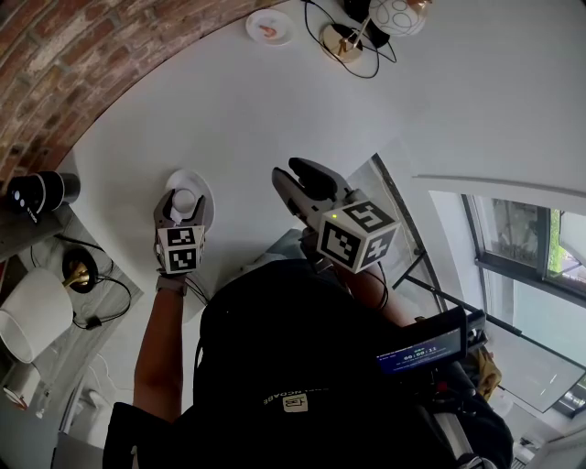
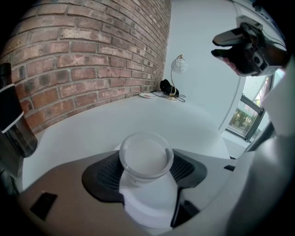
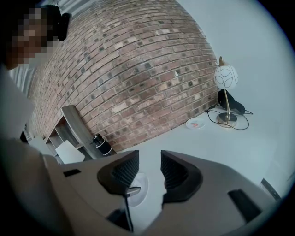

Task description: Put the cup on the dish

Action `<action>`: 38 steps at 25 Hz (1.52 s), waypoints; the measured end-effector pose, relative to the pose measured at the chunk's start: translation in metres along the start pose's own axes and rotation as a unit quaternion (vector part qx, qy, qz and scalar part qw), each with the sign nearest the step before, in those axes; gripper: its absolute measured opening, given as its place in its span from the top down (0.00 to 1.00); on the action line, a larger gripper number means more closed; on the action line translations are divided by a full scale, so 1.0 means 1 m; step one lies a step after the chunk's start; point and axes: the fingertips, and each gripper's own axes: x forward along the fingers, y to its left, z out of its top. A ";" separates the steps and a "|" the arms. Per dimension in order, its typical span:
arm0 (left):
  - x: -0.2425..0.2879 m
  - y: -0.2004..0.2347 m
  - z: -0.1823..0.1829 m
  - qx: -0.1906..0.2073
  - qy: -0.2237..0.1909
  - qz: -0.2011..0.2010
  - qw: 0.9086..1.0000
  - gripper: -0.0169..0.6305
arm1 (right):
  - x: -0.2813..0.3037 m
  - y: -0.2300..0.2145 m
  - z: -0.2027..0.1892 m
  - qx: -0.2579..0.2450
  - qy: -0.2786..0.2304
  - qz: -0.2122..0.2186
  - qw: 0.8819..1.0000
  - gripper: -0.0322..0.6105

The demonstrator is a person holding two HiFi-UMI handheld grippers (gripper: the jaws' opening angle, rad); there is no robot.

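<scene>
Gripping the cup [image 1: 184, 201] between its half-spread jaws, the left hand-held gripper [image 2: 145, 171] holds it over the white dish [image 1: 204, 187] on the bench [image 1: 247, 110], while the right hand-held gripper [image 3: 150, 168] hangs just right, jaws slightly apart, empty.

Middle: bare table [image 1: 275, 119], free passage.
Far edge: lamp [image 1: 395, 16], small plate [image 1: 270, 27].
Left: brick wall [image 1: 64, 55].
Near left: dish [image 1: 207, 189] under left gripper [image 1: 183, 200].

Translucent smooth plastic cup [image 2: 146, 156] between black matt ribbed pads [image 2: 105, 175] of the left gripper [image 2: 145, 171], smooth matt white table [image 2: 152, 115] beneath, rough red brick wall [image 2: 92, 55] beyond.
</scene>
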 end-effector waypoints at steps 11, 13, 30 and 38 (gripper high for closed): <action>-0.004 -0.004 0.002 0.000 -0.002 -0.003 1.000 0.48 | -0.006 -0.001 0.000 0.004 -0.008 0.005 1.000 0.72; -0.007 -0.005 0.006 0.001 -0.007 -0.002 1.000 0.48 | -0.008 -0.001 0.000 0.005 -0.010 0.006 1.000 0.72; -0.022 -0.009 0.009 -0.014 -0.007 0.023 1.000 0.36 | -0.023 -0.002 -0.003 0.008 -0.023 0.021 0.999 0.72; -0.035 -0.011 0.015 -0.016 -0.011 0.044 0.999 0.36 | -0.028 0.001 -0.003 0.005 -0.027 0.033 0.999 0.72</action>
